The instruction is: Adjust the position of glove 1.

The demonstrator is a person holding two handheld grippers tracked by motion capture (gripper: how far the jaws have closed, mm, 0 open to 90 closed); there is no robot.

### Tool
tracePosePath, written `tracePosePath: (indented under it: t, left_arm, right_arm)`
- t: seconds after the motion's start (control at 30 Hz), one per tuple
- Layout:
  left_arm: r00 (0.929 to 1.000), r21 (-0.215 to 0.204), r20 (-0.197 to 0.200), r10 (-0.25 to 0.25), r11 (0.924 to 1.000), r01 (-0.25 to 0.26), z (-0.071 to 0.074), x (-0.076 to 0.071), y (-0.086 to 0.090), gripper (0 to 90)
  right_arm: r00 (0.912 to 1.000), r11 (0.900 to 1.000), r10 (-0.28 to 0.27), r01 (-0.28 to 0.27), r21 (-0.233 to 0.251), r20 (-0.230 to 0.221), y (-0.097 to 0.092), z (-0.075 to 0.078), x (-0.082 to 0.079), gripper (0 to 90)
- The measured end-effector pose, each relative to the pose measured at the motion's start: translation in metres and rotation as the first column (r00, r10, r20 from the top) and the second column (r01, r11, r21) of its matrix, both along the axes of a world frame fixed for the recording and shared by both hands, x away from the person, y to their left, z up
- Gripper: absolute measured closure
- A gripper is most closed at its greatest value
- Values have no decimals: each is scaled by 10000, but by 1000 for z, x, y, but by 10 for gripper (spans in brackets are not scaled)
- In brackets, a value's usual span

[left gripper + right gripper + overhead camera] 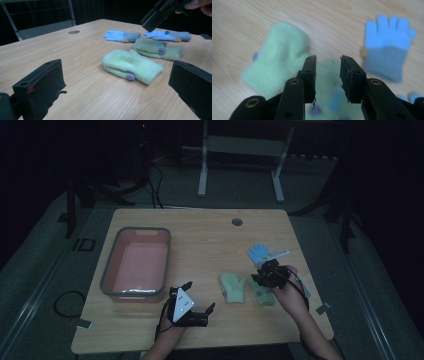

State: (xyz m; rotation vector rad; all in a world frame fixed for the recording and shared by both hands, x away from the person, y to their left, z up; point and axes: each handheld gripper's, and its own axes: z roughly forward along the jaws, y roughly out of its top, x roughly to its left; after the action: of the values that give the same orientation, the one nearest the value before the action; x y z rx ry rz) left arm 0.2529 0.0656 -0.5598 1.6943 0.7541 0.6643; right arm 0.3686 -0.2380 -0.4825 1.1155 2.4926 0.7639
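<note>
Two green mittens lie side by side right of the table's middle: one to the left, the other under my right gripper. My right gripper hovers just above that second mitten, jaws partly open and nothing between the pads. A blue glove lies beyond it, and a second blue glove beside that. My left gripper rests near the front edge, jaws wide open and empty, facing the mittens.
A pink tub with a grey rim stands at the table's left. A round cable hole sits near the far edge. Bare wood lies between tub and mittens. A white frame stands on the floor beyond.
</note>
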Motion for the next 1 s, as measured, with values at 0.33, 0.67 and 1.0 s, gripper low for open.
tracePosePath:
  t: [0.33,0.67,1.0]
  left_arm:
    - [9999,270,49,116,9996,-117,-2,0,-3,2]
    - [10000,231,38,73,9997,-74,-2,0,-3,2]
    - [9999,203,-86,77,9998,-76,-2,1,-3,2]
  right_arm:
    - [9953,9963,-823,834,197,-501,-23,-33,-16,642]
    - [9928,9923,-1186,1179,-381,-170,-17,-51,-23,628]
    - [9774,9773,-2104,2098,282,219,-19,-54,-32,858]
